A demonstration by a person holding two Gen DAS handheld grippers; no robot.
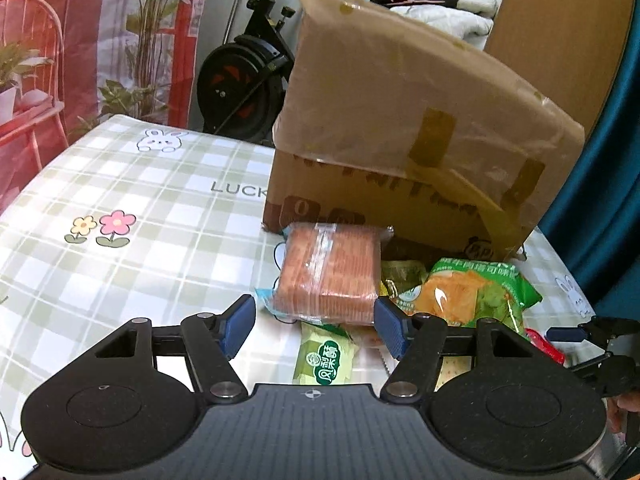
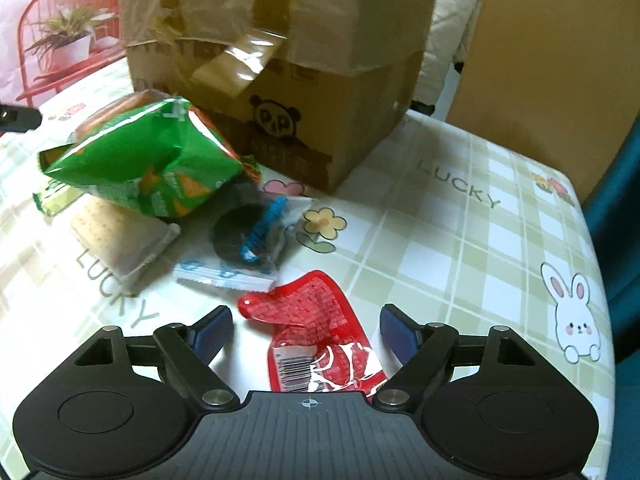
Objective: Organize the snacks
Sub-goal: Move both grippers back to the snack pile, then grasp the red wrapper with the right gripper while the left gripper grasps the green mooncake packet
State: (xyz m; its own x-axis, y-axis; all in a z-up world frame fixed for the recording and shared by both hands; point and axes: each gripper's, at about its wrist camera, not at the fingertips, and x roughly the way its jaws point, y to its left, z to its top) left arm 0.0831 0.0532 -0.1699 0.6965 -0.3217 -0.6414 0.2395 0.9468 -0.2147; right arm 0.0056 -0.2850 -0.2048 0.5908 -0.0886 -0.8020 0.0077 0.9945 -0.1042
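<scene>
The left gripper (image 1: 314,330) is hovering low over the checked tablecloth (image 1: 132,200) with its jaws spread wide and gripping nothing. Just beyond its blue pads (image 1: 240,322), roughly centred between them, a clear-wrapped pack of orange-brown wafers (image 1: 332,274) is lying flat; its near right corner looks very close to the right pad, though contact cannot be told. Below the gap, nearer the camera, a small green-and-yellow snack packet (image 1: 324,358) is lying. To the right of the wafers a green chip bag (image 1: 472,296) is resting, and behind the pile a taped cardboard box (image 1: 404,128) is standing at the far side. The right gripper is showing at the far right edge of this view.

The right gripper (image 2: 306,330) is also standing wide open and empty. A red snack sachet (image 2: 316,332) is lying on the cloth directly between its fingers, touching neither, its barcoded end nearest the camera. Just beyond it a clear packet of dark round cookies (image 2: 248,240) is lying, with a pale cracker pack (image 2: 120,236) to the left, partly under the green chip bag (image 2: 152,164). The cardboard box (image 2: 280,60) is standing at the far side.
</scene>
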